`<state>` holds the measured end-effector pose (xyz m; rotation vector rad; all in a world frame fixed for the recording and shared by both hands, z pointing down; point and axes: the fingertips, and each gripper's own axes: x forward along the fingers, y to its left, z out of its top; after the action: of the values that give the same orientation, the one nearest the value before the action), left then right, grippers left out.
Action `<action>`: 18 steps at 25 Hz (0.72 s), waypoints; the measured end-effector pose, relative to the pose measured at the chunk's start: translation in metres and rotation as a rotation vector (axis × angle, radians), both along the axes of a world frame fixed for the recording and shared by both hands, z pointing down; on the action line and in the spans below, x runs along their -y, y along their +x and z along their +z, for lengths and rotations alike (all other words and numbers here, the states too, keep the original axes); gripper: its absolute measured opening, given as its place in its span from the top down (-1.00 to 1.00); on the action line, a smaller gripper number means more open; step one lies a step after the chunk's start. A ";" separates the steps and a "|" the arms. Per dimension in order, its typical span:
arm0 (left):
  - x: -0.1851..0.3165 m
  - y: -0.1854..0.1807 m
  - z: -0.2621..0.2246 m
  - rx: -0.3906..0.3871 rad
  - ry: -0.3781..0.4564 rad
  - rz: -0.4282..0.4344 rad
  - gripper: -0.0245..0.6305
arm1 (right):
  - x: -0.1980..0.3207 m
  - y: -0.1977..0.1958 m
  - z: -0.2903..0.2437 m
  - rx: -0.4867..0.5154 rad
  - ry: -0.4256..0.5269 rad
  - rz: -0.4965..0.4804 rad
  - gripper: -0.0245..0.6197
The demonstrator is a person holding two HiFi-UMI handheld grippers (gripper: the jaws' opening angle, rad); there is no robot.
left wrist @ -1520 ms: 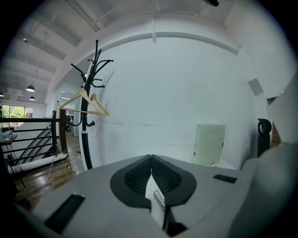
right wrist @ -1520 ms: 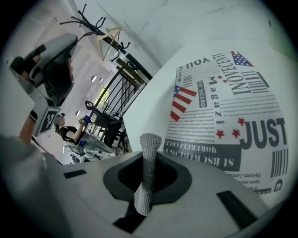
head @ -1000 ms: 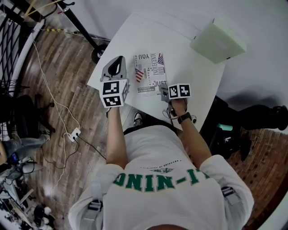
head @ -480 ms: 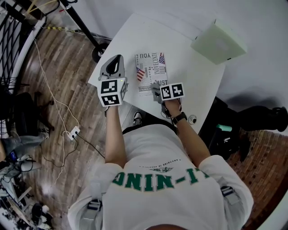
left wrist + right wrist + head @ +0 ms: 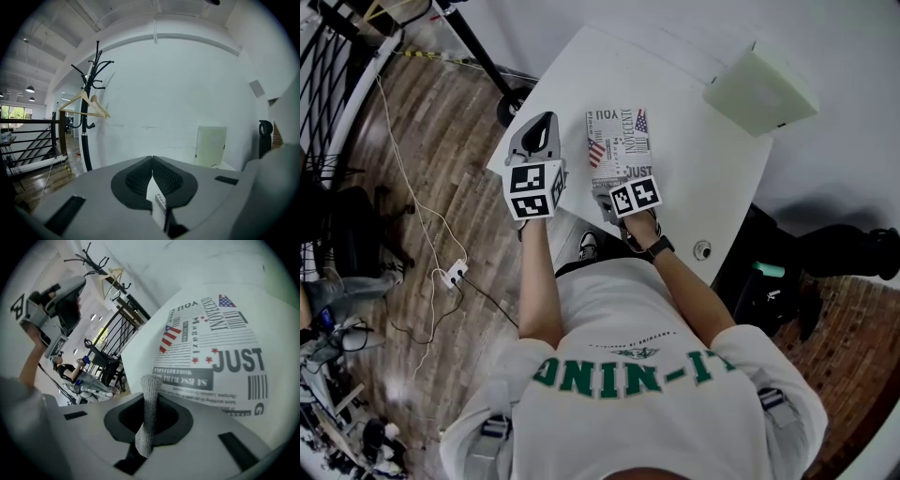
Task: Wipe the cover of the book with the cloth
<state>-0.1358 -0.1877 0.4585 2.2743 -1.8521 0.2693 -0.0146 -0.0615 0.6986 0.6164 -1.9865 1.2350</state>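
The book (image 5: 619, 150) lies flat on the white table (image 5: 694, 159), its cover printed with black headlines and small flags. In the right gripper view the cover (image 5: 220, 362) fills the space just ahead of the jaws. My right gripper (image 5: 603, 201) (image 5: 151, 391) is shut on a grey knit cloth (image 5: 149, 418), whose fold sticks up between the jaws, over the book's near left corner. My left gripper (image 5: 546, 122) (image 5: 151, 160) is shut and held up above the table's left edge, beside the book and not touching it.
A pale green flat box (image 5: 759, 89) lies at the table's far right corner. A black coat stand (image 5: 89, 108) rises by the table's left side, its base (image 5: 511, 103) on the wood floor. Cables and a socket strip (image 5: 455, 277) trail on the floor to the left.
My right gripper has slid with the cloth leftward across the book's near end, from its right side to its near left corner. The left gripper has barely moved.
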 end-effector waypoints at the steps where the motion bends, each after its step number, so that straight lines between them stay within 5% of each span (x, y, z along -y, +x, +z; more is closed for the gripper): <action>1: 0.002 0.001 0.000 -0.001 0.001 0.003 0.88 | 0.003 0.010 0.000 0.014 -0.013 0.041 0.82; 11: 0.012 0.034 0.006 0.003 -0.013 0.076 0.88 | 0.025 0.136 0.000 -0.005 -0.024 0.361 0.82; 18: 0.012 0.035 0.001 0.018 -0.010 0.090 0.88 | 0.040 0.142 -0.022 0.012 0.094 0.395 0.81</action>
<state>-0.1003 -0.2000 0.4591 2.3594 -1.7557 0.3127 0.1274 -0.1017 0.6767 1.0910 -2.0008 1.3783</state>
